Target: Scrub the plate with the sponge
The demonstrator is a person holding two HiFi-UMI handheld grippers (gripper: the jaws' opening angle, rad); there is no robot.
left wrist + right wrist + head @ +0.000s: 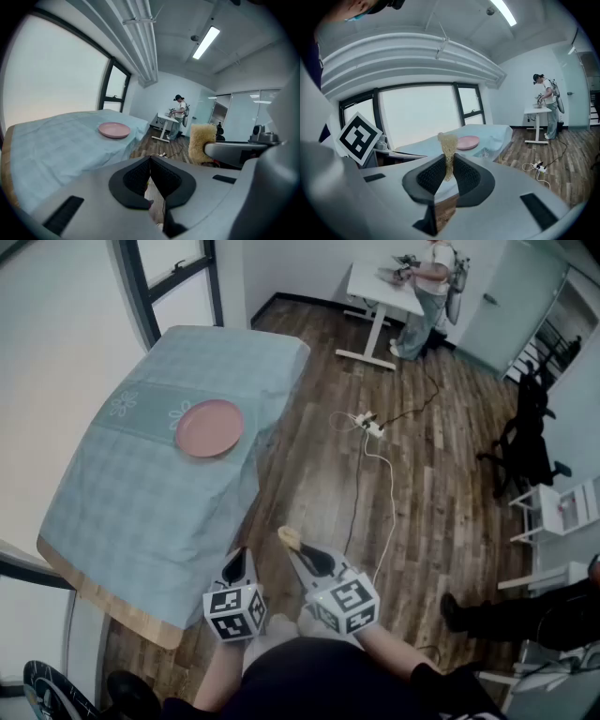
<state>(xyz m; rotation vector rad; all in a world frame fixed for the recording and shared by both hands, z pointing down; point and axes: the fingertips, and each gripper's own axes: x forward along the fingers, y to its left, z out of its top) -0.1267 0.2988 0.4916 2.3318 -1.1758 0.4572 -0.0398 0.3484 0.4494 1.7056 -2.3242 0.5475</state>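
Observation:
A pink plate [209, 427] lies on the table under a light blue cloth [141, 512]; it also shows in the left gripper view as the plate [114, 130] and in the right gripper view as the plate [467, 142]. My right gripper [292, 542] is shut on a yellow sponge [289, 537], which sticks up between the pads [449, 154]. In the left gripper view the sponge [202, 143] appears at the right. My left gripper [238, 563] is shut with nothing in it. Both hang off the table's near right corner, well short of the plate.
A power strip [371, 425] with white cables lies on the wooden floor right of the table. A person works at a white desk [380, 287] at the far end. A black chair [525, 442] and white shelves [562, 512] stand at the right.

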